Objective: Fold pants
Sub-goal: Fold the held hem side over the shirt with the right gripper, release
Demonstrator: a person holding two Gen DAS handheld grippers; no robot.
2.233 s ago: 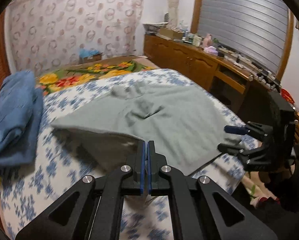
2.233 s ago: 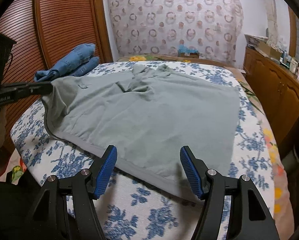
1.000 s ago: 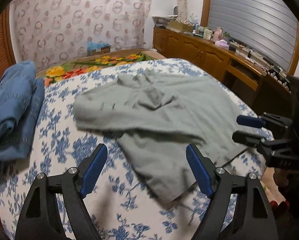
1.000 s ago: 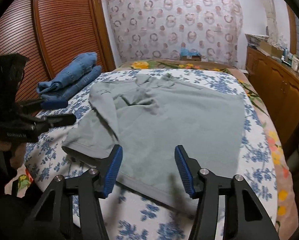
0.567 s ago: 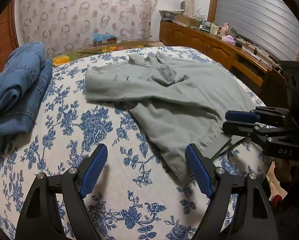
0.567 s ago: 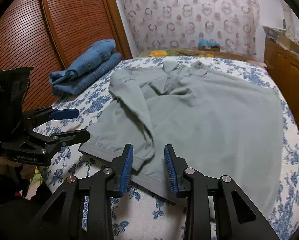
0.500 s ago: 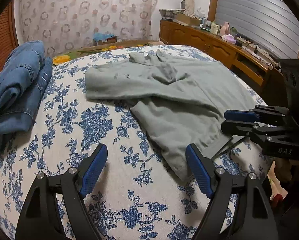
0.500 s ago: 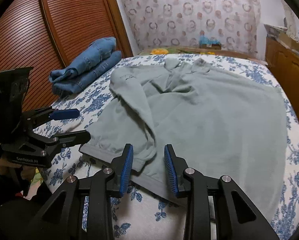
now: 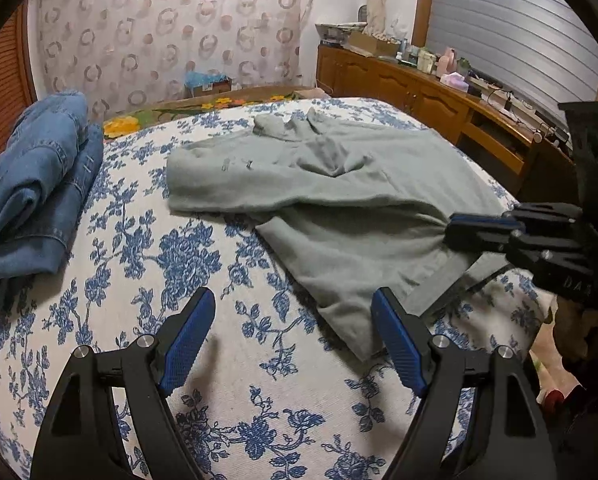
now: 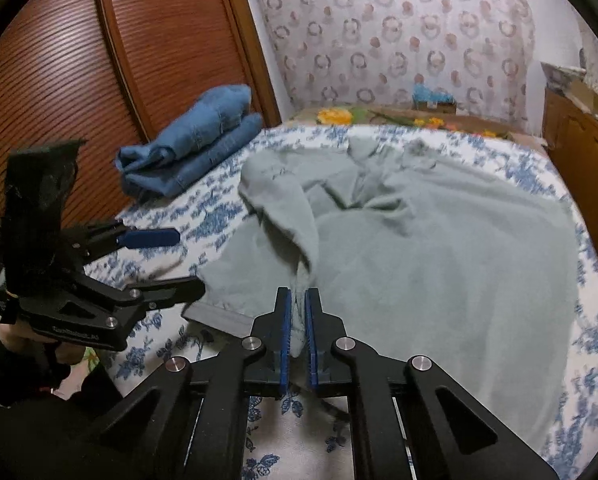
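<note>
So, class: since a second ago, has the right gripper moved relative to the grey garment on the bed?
Yes. The right gripper has closed in on the grey garment, jaws now shut on its near fold, where before they stood open short of that hem.

The pants (image 9: 351,200) are a pale grey-green garment of soft, fleecy cloth, spread across the middle and right of the left wrist view. They lie mostly flat, with one side turned over onto the rest in a long fold and rumpled cloth bunched toward the upper centre. In the right wrist view the pants (image 10: 439,248) fill the centre and right, the hem running along the lower left.
</note>
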